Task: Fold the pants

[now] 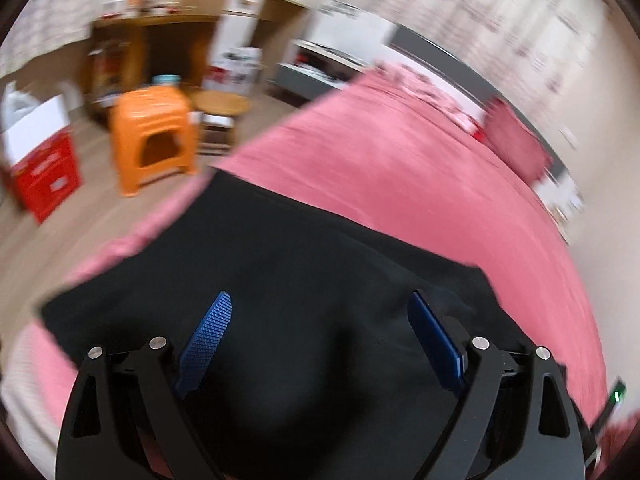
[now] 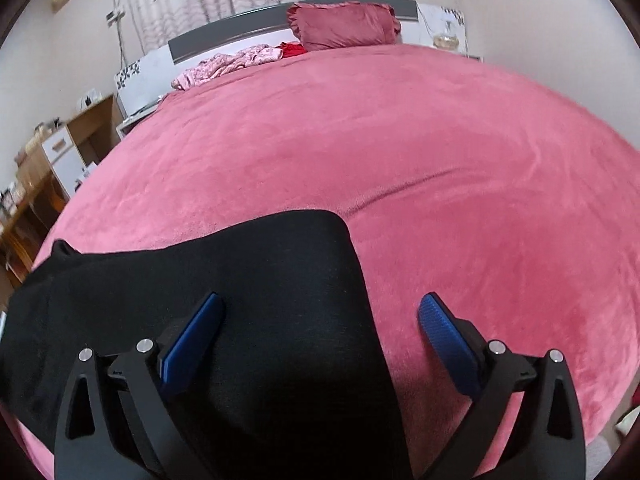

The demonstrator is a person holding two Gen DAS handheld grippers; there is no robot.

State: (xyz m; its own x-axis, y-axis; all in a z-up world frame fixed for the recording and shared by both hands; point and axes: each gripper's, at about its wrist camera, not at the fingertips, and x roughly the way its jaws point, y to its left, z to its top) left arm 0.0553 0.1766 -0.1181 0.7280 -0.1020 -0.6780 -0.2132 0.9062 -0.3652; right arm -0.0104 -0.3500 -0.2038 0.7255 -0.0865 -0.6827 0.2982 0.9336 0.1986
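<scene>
Right wrist view: black pants [image 2: 240, 312] lie flat on the pink bedspread [image 2: 440, 160], at its near edge, well apart from the red pillow [image 2: 344, 26] at the headboard. Right gripper [image 2: 320, 316] spread wide, nothing pinched; left finger over the pants, right finger over bare bedspread. Left wrist view, blurred: left gripper [image 1: 320, 312] also spread, above the pants, nothing between its pads. Orange stool [image 1: 154, 136] on the floor beyond the bedspread's corner.
</scene>
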